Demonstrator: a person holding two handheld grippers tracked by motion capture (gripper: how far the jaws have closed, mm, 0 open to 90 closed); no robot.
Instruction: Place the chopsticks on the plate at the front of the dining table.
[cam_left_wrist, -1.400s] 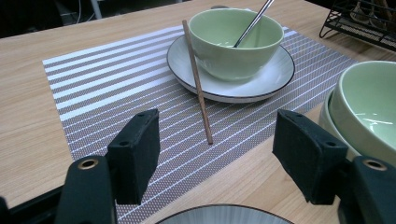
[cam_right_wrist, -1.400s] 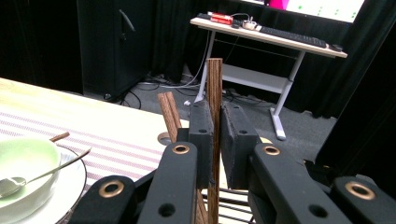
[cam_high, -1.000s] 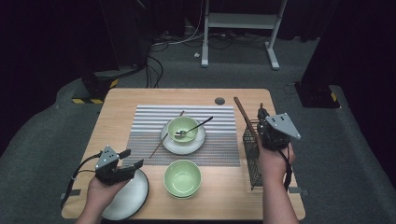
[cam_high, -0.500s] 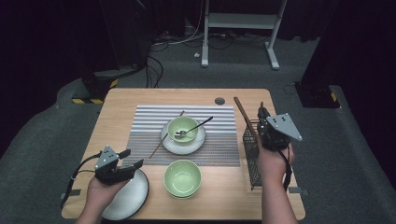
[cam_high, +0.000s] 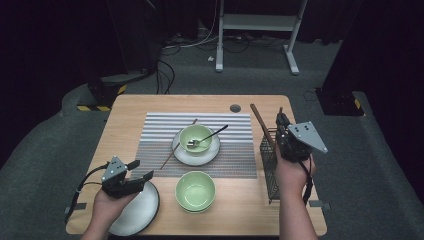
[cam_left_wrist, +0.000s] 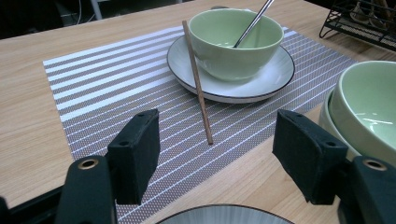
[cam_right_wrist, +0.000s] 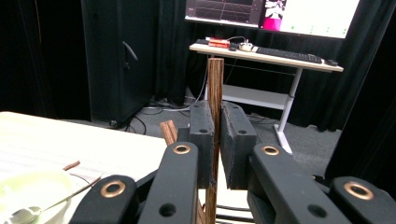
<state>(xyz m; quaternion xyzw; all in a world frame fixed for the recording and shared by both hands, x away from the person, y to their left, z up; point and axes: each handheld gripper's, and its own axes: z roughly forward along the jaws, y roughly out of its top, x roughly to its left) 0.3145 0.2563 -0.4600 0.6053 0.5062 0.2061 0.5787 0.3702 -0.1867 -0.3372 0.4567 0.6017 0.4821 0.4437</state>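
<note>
My right gripper (cam_high: 282, 122) is at the table's right edge, above a black wire rack (cam_high: 269, 167). Its jaws (cam_right_wrist: 216, 135) are shut on an upright brown chopstick (cam_right_wrist: 215, 84). A second chopstick (cam_high: 261, 124) leans out of the rack beside it. A third chopstick (cam_left_wrist: 198, 88) lies on the striped placemat (cam_high: 160, 131), one end against a white saucer (cam_left_wrist: 261, 84). My left gripper (cam_high: 141, 170) hovers open at the front left, over a grey plate (cam_high: 135, 212); nothing is between its pads (cam_left_wrist: 135, 140).
A green bowl (cam_high: 196, 136) holding a metal spoon (cam_high: 212, 135) sits on the saucer at the mat's centre. Another green bowl (cam_high: 195, 190) stands in front of the mat. A small dark disc (cam_high: 235, 108) lies near the table's far edge.
</note>
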